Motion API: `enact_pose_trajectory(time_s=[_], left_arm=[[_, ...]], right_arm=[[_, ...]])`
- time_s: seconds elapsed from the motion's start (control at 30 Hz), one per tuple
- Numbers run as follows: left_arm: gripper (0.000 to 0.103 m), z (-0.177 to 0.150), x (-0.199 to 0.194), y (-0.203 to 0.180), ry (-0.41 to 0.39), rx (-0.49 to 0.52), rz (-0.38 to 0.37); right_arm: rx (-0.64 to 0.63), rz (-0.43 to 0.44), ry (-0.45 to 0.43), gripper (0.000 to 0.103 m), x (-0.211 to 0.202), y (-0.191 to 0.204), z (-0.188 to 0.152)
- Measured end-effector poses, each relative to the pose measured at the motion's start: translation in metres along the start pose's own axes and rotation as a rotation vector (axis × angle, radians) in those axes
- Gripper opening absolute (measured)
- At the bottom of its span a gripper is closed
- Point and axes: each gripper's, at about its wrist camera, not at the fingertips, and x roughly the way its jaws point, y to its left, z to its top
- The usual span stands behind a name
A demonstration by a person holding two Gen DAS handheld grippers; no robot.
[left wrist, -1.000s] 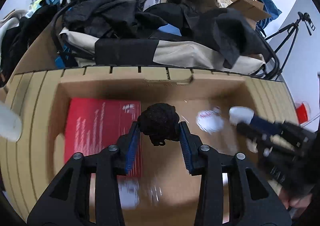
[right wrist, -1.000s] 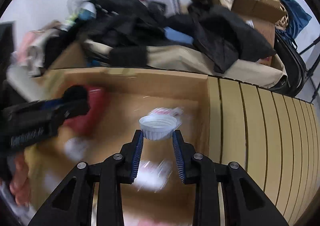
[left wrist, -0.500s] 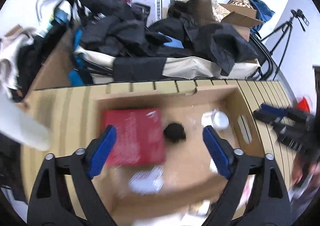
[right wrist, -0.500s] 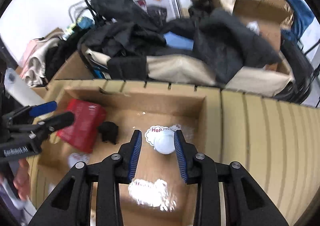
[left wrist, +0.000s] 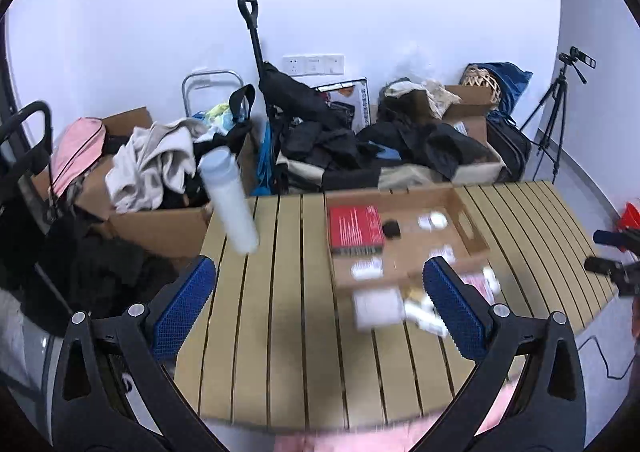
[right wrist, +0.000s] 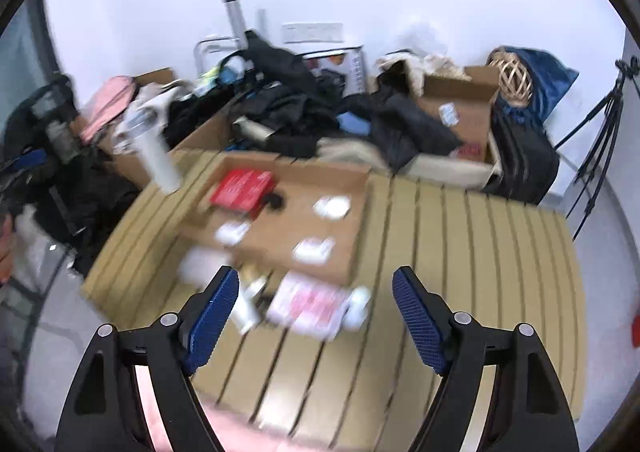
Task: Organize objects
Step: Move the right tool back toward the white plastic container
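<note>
Left gripper [left wrist: 320, 300], right gripper [right wrist: 316, 310]: jaws opening, empty, withdrawn. Black ball [left wrist: 391, 228] and white cap [right wrist: 332, 207] now deposited in cardboard box [left wrist: 472, 230]; loose items [right wrist: 308, 302] remain.

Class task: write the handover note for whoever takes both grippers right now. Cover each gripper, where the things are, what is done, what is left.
Left gripper: jaws opening, nothing between them.
Right gripper: jaws opening, nothing between them.
Box on the slatted table: holds the red book, black ball, white cap and some white packets.
Left: blurred loose items on the table in front of the box; tall white bottle at the table's far left corner.
</note>
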Motion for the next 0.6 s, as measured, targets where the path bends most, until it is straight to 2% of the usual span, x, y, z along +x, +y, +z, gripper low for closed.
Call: enact_pose_trajectory(time_s=[0.13, 0.17, 0.27, 0.37, 0.47, 0.5, 0.53, 0.6], left_arm=[[0.103, -0.049, -0.035, -0.007, 0.015, 0.031, -0.020], [0.103, -0.063, -0.044, -0.010, 0.006, 0.042, -0.016], [0.103, -0.121, -0.069, -0.020, -0.077, 0.059, 0.036], [0.103, -0.168, -0.080, -0.031, -0.102, 0.045, 0.031], [0.103, -0.194, -0.075, -0.043, -0.050, 0.052, -0.038], [0.103, -0.197, -0.071, -0.047, -0.035, 0.072, -0.033], [0.103, -0.198, -0.067, -0.050, -0.029, 0.090, -0.006], [0.103, -0.198, -0.063, -0.050, -0.036, 0.087, 0.044]], right_arm=[[-0.038, 0.083, -0.059, 0.083, -0.041, 0.041, -0.065], [-0.024, 0.130, -0.083, 0.083, -0.049, 0.051, -0.083], [0.022, 0.253, -0.106, 0.083, -0.056, 0.074, -0.129], [0.077, 0.305, -0.117, 0.083, -0.050, 0.089, -0.170], [0.107, 0.289, -0.186, 0.083, -0.044, 0.101, -0.194], [0.083, 0.263, -0.221, 0.083, -0.042, 0.105, -0.198], [0.014, 0.200, -0.275, 0.083, -0.040, 0.115, -0.203], [-0.094, 0.084, -0.274, 0.083, -0.030, 0.132, -0.208]])
